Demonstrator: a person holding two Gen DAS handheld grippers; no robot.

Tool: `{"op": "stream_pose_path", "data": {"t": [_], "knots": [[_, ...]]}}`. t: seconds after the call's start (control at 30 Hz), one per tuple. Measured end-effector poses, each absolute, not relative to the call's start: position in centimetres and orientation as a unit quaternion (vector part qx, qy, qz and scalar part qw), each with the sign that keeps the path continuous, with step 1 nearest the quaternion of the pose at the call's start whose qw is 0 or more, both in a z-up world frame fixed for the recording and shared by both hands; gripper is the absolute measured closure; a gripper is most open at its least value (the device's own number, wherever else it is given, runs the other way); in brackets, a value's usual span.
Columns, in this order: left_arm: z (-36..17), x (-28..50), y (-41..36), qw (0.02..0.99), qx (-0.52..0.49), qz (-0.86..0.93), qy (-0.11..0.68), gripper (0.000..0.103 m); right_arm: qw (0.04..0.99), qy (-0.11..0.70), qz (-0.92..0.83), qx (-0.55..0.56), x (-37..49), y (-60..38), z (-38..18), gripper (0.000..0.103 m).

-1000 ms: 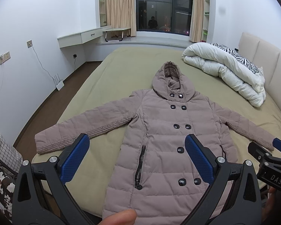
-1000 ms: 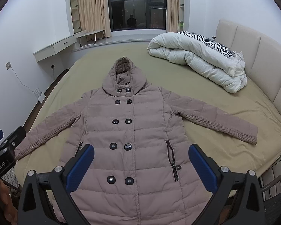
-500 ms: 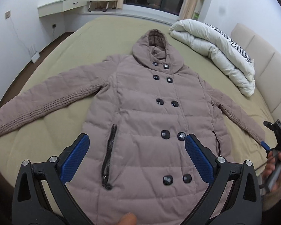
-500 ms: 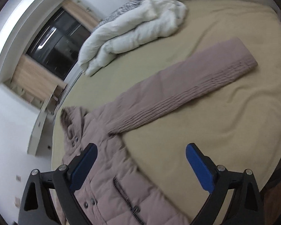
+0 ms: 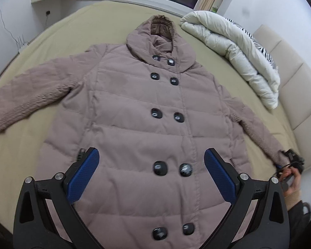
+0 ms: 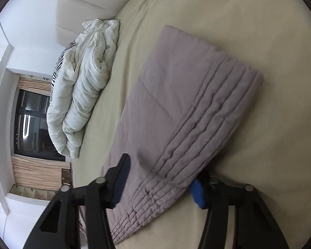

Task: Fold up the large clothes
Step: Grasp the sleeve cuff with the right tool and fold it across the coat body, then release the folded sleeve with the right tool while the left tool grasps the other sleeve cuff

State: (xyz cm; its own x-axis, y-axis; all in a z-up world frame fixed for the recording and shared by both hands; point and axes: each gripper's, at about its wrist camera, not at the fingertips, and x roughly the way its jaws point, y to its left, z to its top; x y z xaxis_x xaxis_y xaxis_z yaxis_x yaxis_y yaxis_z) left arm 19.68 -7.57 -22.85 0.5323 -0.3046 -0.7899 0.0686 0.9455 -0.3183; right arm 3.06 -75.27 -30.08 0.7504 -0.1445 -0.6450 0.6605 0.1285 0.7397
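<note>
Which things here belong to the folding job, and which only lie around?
Job: coat; its cuff, between the closing jaws of the right gripper; left gripper, open above the coat.

Lying about: white duvet; zebra-print pillow.

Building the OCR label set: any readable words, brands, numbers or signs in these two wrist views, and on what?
None readable.
Right gripper, small at the coat cuff: any marking too small and blurred.
Coat buttons: pale glints only, no letters.
Left gripper: no print visible.
</note>
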Motion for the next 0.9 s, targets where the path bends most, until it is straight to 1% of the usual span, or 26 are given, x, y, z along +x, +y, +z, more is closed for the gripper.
{"op": "stream_pose_path", "data": {"t": [0.03,0.07,0.1,0.2,0.27,0.37,0.43,0.53,0.63,0.73,0.9], "knots": [[-23.1,20.2,-7.7,0.863,-0.135,-0.115,0.473,0.006,0.725,0.226,-0.285,0.585,3.5,-75.6,-29.9,0.070],[-23.3,20.7,-7.7,0.859,-0.145,-0.123,0.475,0.009,0.731,0.234,-0.288,0.572,4.2,-75.5,-29.3,0.079],[-23.4,21.0,-7.7,0.855,-0.156,-0.129,0.477,0.011,0.742,0.242,-0.292,0.553,5.0,-75.1,-28.3,0.083],[-23.7,22.2,-7.1,0.843,-0.202,-0.148,0.476,0.011,0.797,0.253,-0.281,0.471,8.7,-73.0,-24.0,0.088],[-23.7,23.4,-6.6,0.838,-0.228,-0.157,0.470,0.011,0.836,0.268,-0.254,0.405,11.6,-69.6,-20.8,0.088],[-23.7,25.2,-5.5,0.825,-0.278,-0.169,0.461,0.011,0.894,0.292,-0.179,0.288,17.0,-61.6,-17.0,0.089],[-23.6,26.3,-4.5,0.816,-0.310,-0.177,0.454,0.011,0.919,0.317,-0.123,0.199,20.4,-54.5,-16.0,0.089],[-24.0,27.8,-2.9,0.801,-0.356,-0.179,0.448,0.011,0.930,0.353,-0.054,0.082,23.4,-44.2,-17.5,0.089],[-25.3,29.0,-2.1,0.782,-0.379,-0.188,0.457,0.009,0.924,0.381,-0.017,-0.001,25.1,-36.9,-20.5,0.089],[-28.0,30.8,-1.8,0.742,-0.417,-0.190,0.489,0.008,0.916,0.399,0.005,-0.045,25.0,-32.7,-23.6,0.089],[-31.5,34.5,-3.2,0.688,-0.455,-0.206,0.526,0.008,0.913,0.397,0.011,-0.094,23.7,-30.3,-25.1,0.089]]}}
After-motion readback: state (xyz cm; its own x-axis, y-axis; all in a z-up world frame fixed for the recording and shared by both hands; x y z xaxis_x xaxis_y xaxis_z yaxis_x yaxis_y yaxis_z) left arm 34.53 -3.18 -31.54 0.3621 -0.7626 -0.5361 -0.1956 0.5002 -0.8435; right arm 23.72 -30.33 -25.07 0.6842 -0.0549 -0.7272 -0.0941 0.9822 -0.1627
